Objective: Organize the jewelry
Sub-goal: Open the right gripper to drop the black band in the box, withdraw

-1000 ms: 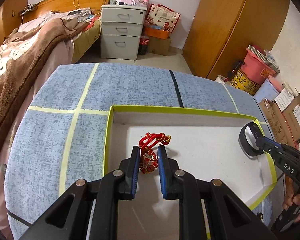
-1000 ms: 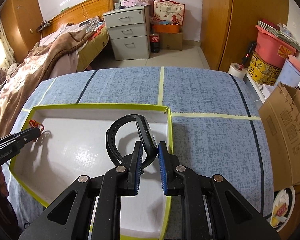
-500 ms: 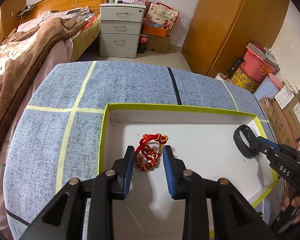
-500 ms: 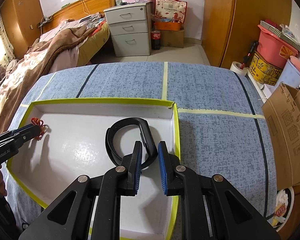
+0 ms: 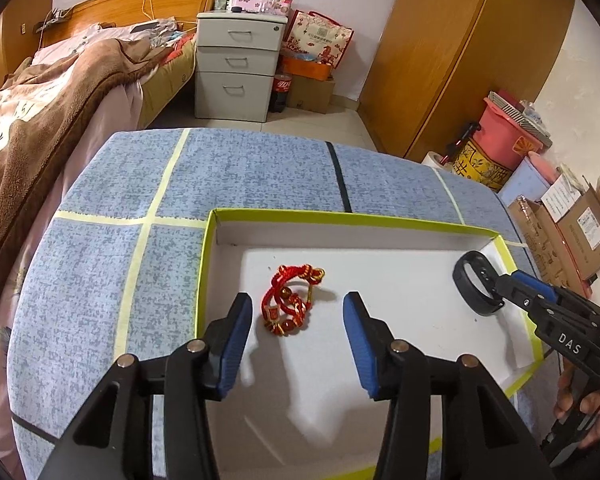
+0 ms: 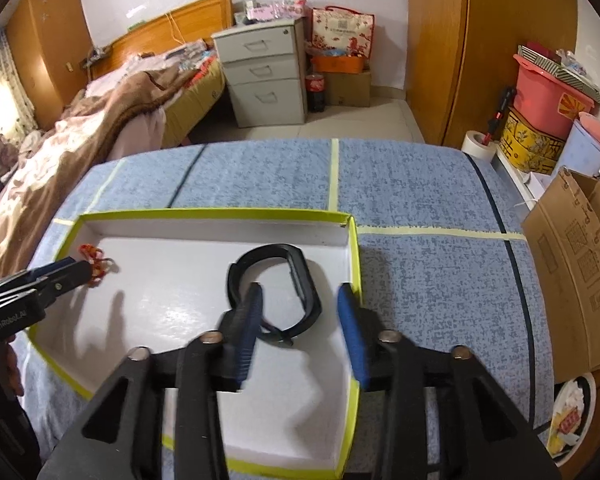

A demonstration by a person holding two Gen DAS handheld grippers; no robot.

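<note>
A red beaded bracelet with gold charms (image 5: 290,300) lies on the floor of a white tray with a yellow-green rim (image 5: 332,215). My left gripper (image 5: 296,316) stands over it with its jaws opening; the bracelet sits loose between the pads, touched by neither. A black wristband (image 6: 276,286) lies in the tray's right part (image 6: 354,264). My right gripper (image 6: 300,314) is around the band's near end, jaws opening, pads apart from it. The black wristband (image 5: 474,288) and the right gripper's fingers (image 5: 532,292) also show at the right of the left wrist view.
The tray rests on a blue patterned table (image 5: 240,176) marked with yellow and black tape lines. Beyond it are a bed (image 5: 60,92), a grey drawer unit (image 5: 236,68) and a wooden wardrobe (image 5: 468,48). Cardboard boxes (image 6: 576,264) stand at the table's right edge.
Both grippers have opened. The left one let go of the red bracelet, which now lies on the tray floor. The right one released the black wristband, which rests in the tray.
</note>
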